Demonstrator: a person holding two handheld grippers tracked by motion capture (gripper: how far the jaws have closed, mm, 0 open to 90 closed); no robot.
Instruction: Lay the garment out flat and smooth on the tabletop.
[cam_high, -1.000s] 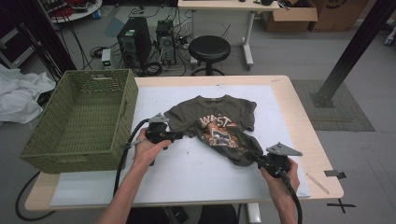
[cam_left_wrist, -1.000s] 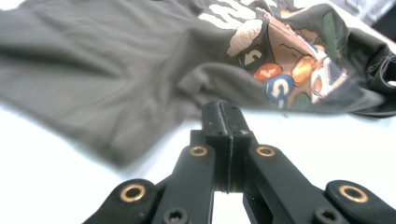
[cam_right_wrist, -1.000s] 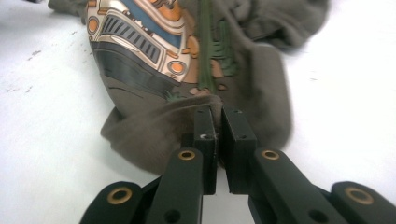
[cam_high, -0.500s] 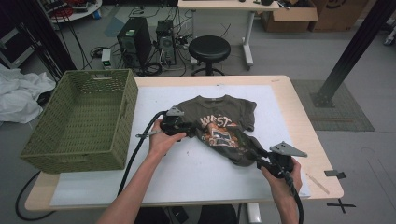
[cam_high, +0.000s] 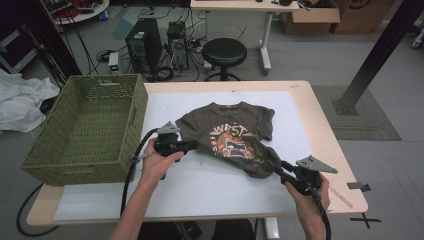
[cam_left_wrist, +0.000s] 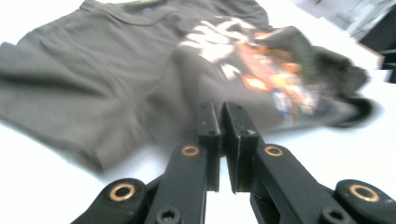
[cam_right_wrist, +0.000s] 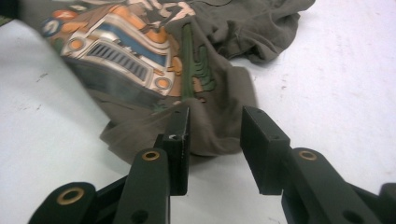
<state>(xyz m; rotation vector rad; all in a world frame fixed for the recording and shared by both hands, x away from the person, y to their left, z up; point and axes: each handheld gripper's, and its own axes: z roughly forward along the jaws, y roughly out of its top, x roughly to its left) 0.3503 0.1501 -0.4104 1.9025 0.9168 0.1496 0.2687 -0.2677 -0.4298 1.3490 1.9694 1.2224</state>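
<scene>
Brown t-shirt (cam_high: 235, 137) lies crumpled on the table (cam_high: 310, 110). The left gripper (cam_left_wrist: 223, 122) has just squeezed its jaws closed at the shirt's edge, gripping nothing. The right gripper (cam_right_wrist: 214, 122) jaws are apart around the hem.

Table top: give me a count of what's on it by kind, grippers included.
T-shirt: 1
Woven basket: 1
White mat: 1
Grippers: 2, left gripper and right gripper
Total: 5
</scene>
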